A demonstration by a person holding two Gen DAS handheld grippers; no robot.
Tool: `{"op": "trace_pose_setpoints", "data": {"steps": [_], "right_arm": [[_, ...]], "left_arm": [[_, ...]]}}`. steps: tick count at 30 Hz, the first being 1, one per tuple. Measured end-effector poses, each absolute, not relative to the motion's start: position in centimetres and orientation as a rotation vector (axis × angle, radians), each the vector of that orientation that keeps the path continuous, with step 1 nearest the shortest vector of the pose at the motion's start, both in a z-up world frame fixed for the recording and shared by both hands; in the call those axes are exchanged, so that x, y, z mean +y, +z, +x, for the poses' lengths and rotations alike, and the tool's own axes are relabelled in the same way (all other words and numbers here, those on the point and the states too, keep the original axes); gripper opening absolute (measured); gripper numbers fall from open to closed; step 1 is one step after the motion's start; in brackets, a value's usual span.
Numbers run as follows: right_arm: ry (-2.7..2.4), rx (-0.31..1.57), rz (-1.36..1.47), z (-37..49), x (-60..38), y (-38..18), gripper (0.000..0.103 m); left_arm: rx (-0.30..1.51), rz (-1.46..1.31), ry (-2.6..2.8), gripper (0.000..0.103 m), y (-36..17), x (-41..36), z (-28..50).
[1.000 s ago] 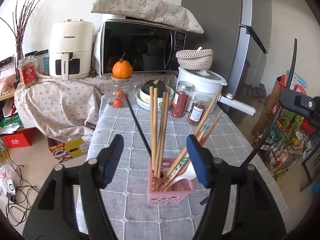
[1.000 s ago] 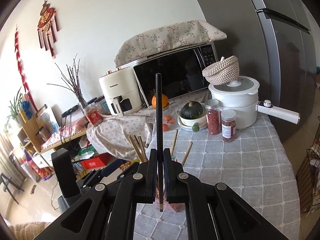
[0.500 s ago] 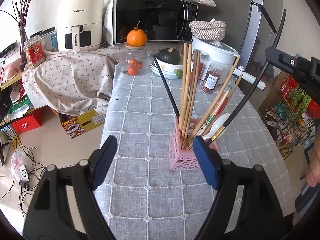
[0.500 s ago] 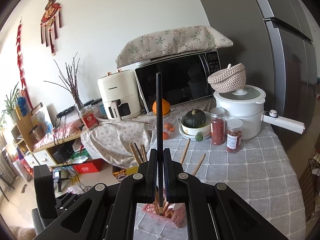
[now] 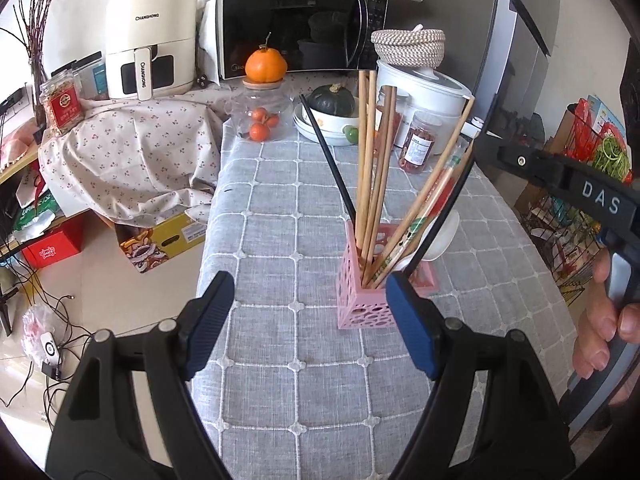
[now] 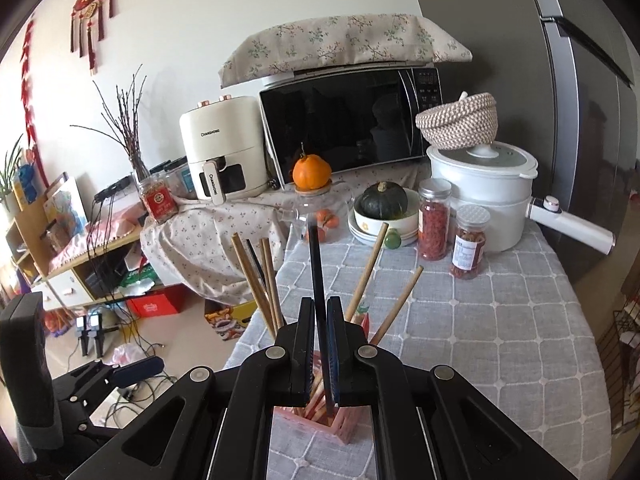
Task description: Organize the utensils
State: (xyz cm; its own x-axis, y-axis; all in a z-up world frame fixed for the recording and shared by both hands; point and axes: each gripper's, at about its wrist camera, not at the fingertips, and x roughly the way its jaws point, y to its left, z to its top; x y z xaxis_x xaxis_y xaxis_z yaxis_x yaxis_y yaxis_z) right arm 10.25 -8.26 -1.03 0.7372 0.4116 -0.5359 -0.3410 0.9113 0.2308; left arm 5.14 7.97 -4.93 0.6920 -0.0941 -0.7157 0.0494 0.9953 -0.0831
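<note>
A pink perforated utensil holder point(image 5: 370, 306) stands on the grey checked tablecloth point(image 5: 280, 240); it also shows under my right gripper point(image 6: 320, 424). It holds several wooden chopsticks point(image 5: 370, 160), one black chopstick point(image 5: 328, 160) and a white spoon point(image 5: 442, 236). My right gripper point(image 6: 319, 344) is shut on a second black chopstick point(image 6: 316, 264), held upright with its lower end in the holder; in the left wrist view this chopstick point(image 5: 452, 208) slants down into the holder. My left gripper point(image 5: 308, 320) is open and empty, just in front of the holder.
At the table's far end stand a glass jar of oranges point(image 5: 262, 120), bowls with a green squash point(image 5: 334, 112), two spice jars point(image 6: 466, 242) and a white pot point(image 6: 486, 192). An air fryer point(image 5: 150, 40) and microwave point(image 5: 296, 28) stand behind. The floor drops off left.
My right gripper has lowered the black chopstick so its end is now inside the holder. My left gripper has drawn back and left from the holder, still open.
</note>
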Motion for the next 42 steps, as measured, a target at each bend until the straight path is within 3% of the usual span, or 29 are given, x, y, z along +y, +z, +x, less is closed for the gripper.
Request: {"op": "trace_pose_setpoints", "data": {"steps": [3, 8, 12, 15, 17, 24, 42], "right_arm": [[0.433, 0.630, 0.185, 10.3, -9.4, -1.1, 0.018], [0.441, 0.576, 0.238, 8.9, -11.4, 1.0, 0.049], [0.394, 0.569, 0.197, 7.6, -13.0, 2.3, 0.068], [0.315, 0.587, 0.149, 6.4, -14.4, 2.7, 0.080], [0.264, 0.610, 0.126, 5.6, -15.6, 2.7, 0.089], [0.081, 0.681, 0.062, 2.9, -19.1, 2.0, 0.102], [0.055, 0.745, 0.019, 1.6, -20.1, -0.3, 0.102]], "left_arm": [[0.805, -0.055, -0.081, 0.078, -4.9, 7.8, 5.1], [0.804, -0.051, -0.075, 0.082, -4.5, 7.3, 4.6], [0.813, -0.020, -0.035, 0.083, -4.0, 6.3, 3.9], [0.811, 0.006, -0.004, 0.088, -3.4, 5.5, 3.0], [0.798, 0.009, 0.004, 0.097, -2.9, 5.0, 2.3], [0.755, 0.036, 0.026, 0.100, -1.1, 2.6, 0.5], [0.744, 0.016, -0.001, 0.100, -1.1, -0.5, 0.1]]}}
